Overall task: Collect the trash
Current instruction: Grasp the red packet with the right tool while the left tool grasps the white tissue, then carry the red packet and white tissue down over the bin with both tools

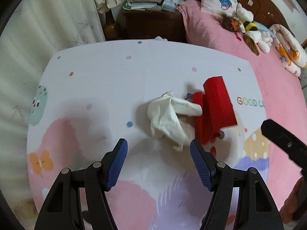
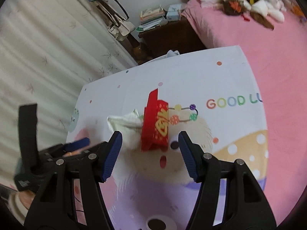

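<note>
Tissue (image 1: 170, 115) left of, touching box (image 1: 214, 107), on mat (image 1: 115, 80).

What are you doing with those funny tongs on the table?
A person holds tongs in each hand to collect trash. On the cartoon-print tablecloth lie a crumpled white tissue and a red cardboard box, touching each other. The left tongs and right tongs are both open, just short of the trash. Nothing is picked up yet.

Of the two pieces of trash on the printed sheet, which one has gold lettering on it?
The red cardboard packet, gold characters on its face. The crumpled white tissue touching its left side is plain.
</note>
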The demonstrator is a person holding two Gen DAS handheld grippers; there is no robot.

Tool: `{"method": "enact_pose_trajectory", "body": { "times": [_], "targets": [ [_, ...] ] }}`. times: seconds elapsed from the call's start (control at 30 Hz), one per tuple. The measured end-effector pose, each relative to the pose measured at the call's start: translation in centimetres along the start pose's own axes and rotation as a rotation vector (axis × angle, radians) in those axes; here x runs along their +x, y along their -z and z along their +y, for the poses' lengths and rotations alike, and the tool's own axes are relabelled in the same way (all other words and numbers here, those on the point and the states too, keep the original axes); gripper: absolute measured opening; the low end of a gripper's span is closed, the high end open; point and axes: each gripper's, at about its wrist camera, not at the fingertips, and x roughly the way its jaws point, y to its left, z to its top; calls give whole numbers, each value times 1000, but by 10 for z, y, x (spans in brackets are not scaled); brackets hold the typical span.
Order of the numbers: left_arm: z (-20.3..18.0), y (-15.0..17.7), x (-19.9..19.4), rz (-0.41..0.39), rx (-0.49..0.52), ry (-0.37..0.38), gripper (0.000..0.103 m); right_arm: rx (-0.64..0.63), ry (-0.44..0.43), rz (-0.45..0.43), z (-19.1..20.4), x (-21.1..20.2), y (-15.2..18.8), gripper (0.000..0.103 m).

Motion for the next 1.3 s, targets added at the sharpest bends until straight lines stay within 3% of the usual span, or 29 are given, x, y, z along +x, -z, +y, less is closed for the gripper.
{"method": "enact_pose_trajectory", "body": {
  "times": [0.33, 0.37, 0.5, 0.83, 0.9, 0.93, 1.1, 1.3],
  "targets": [
    [-1, -32, 60, 85, -28, -35, 69, 72, -61, 117, -23, 54, -21, 58],
    [0, -33, 64, 88, -29, -36, 67, 74, -62, 126, -25, 59, -22, 58],
    [5, -34, 79, 118, -58, -22, 35, 82, -81, 173, -27, 82, -23, 58],
    [37, -14, 78, 78, -179, 13, 33, 32, -85, 215, -17, 119, -11, 57],
    [44, -7, 77, 79, -192, 15, 33, 16, -74, 206, -14, 120, -10, 51],
    [46, -6, 78, 78, -196, 13, 33, 3, -60, 207, -12, 122, -9, 42],
    [47, 7, 71, 58, -208, 23, 33, -107, 11, 197, 6, 121, 1, 32],
    [42, 32, 43, 19, -197, 42, 33, -160, 7, 189, 24, 102, 35, 18]
  ]
}}
